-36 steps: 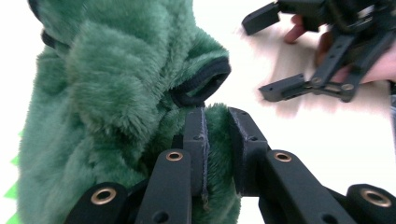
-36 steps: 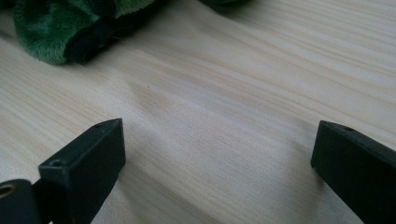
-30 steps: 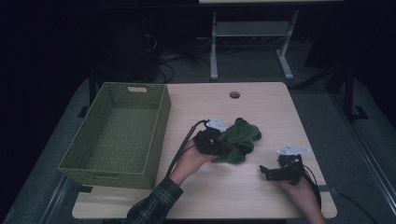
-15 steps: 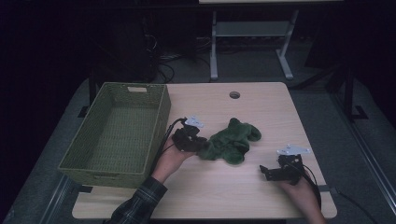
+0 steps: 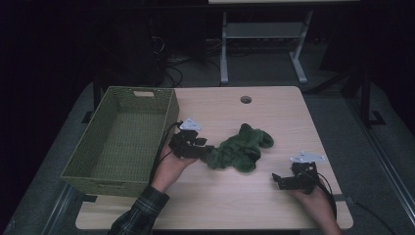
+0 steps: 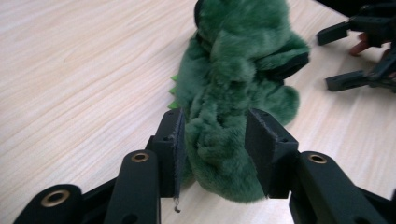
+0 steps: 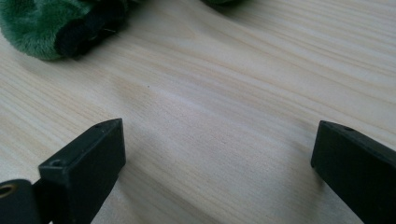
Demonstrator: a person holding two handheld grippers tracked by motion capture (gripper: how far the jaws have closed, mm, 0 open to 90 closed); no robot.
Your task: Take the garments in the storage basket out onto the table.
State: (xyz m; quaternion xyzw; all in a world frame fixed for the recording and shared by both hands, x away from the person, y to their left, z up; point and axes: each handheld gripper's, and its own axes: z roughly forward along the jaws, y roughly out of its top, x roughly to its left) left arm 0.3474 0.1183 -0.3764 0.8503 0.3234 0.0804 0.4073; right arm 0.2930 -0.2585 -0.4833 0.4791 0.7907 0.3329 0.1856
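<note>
A green plush toy (image 5: pixel 242 149) lies stretched out on the middle of the wooden table (image 5: pixel 279 117). My left gripper (image 5: pixel 205 149) sits at its left end, right beside the basket. In the left gripper view the plush toy (image 6: pixel 238 70) runs between the jaws of the left gripper (image 6: pixel 215 140); the jaws have just been opening and stand loosely around the fur. My right gripper (image 5: pixel 279 180) rests at the table's front right, open, with bare wood between the jaws of the right gripper (image 7: pixel 219 149). An end of the plush toy (image 7: pixel 37 23) lies beyond it.
A green woven basket (image 5: pixel 105 183) with nothing in it stands on the left of the table. A round cable hole (image 5: pixel 245 99) sits near the far edge. The right gripper (image 6: pixel 359 56) shows past the plush in the left gripper view.
My left hand has pulled leftward toward the basket, dragging the plush's end with it and stretching the toy out. Its jaws now stand wider. The right hand has kept still.
</note>
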